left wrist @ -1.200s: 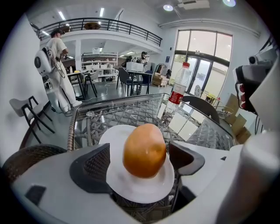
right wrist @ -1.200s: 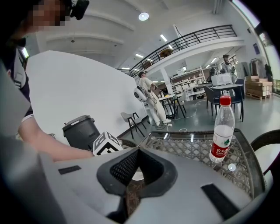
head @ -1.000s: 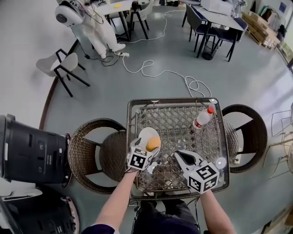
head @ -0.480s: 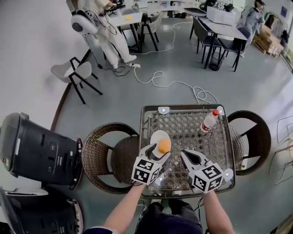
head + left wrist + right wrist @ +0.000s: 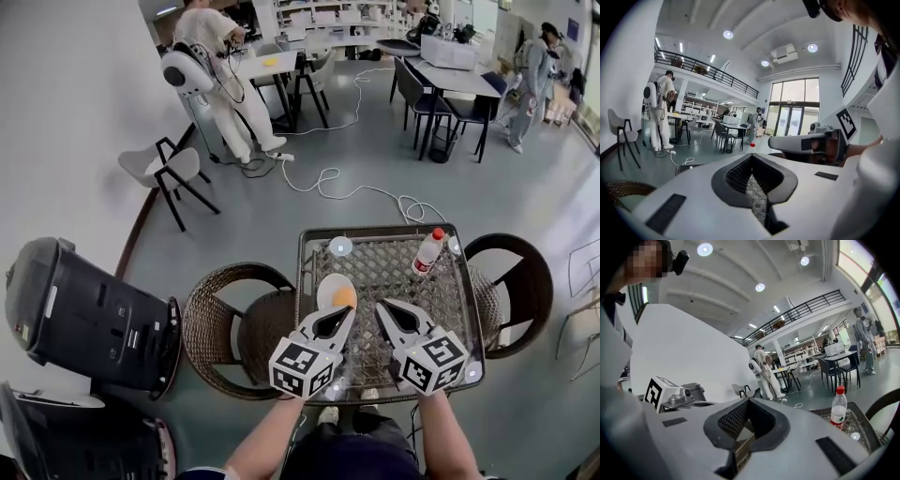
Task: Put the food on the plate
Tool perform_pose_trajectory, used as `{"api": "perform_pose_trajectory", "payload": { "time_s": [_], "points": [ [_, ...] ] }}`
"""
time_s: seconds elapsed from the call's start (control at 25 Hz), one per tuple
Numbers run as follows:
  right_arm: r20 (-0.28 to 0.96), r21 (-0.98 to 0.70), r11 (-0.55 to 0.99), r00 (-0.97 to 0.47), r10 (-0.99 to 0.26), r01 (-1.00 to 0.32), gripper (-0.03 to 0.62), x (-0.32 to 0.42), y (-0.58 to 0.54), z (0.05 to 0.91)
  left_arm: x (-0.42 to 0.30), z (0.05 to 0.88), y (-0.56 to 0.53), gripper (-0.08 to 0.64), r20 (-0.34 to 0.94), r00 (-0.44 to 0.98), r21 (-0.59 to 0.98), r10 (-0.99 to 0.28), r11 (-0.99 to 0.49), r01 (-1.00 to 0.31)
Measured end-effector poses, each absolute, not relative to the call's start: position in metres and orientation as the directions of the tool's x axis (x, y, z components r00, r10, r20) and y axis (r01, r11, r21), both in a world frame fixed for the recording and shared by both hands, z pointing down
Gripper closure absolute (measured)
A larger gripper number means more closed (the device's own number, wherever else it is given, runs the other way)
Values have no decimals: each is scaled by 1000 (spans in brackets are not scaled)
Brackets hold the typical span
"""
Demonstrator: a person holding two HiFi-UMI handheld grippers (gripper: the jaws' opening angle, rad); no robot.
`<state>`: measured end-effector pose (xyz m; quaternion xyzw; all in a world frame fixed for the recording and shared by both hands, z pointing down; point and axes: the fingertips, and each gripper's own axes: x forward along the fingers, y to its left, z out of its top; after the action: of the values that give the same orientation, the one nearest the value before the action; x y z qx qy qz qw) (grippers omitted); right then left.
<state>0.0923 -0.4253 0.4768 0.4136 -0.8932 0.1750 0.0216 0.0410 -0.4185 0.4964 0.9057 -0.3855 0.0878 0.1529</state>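
The left gripper (image 5: pixel 343 315) has risen off the round orange food (image 5: pixel 344 298), its fingers just closing together, empty. The food lies on the round white plate (image 5: pixel 327 287) on the desk, below them. The right gripper (image 5: pixel 382 307) has its fingers together too.

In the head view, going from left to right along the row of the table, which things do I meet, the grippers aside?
Black container, brown wicker chair, white plate, plastic bottle, dark round chair.

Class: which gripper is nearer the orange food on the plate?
Left. The left gripper is just below the orange food in the head view; the right gripper sits farther to its right.
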Motion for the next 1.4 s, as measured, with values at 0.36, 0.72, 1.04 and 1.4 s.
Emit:
{"api": "perform_pose_trajectory", "payload": {
  "time_s": [0.36, 0.72, 1.04, 1.4],
  "points": [
    [78, -264, 603, -640, -765, -753, 588, 89, -411, 430, 40, 448, -397, 551, 192, 715, 204, -673, -685, -699],
    [49, -217, 630, -652, -756, -746, 588, 83, -406, 415, 36, 433, -393, 551, 173, 709, 192, -683, -683, -705],
    [53, -214, 634, -657, -752, -743, 588, 85, -400, 412, 39, 429, -388, 551, 166, 712, 189, -682, -687, -702],
    [48, -213, 644, -666, -744, -735, 588, 84, -398, 411, 39, 430, -387, 551, 174, 709, 185, -684, -684, -705]
  ]
}}
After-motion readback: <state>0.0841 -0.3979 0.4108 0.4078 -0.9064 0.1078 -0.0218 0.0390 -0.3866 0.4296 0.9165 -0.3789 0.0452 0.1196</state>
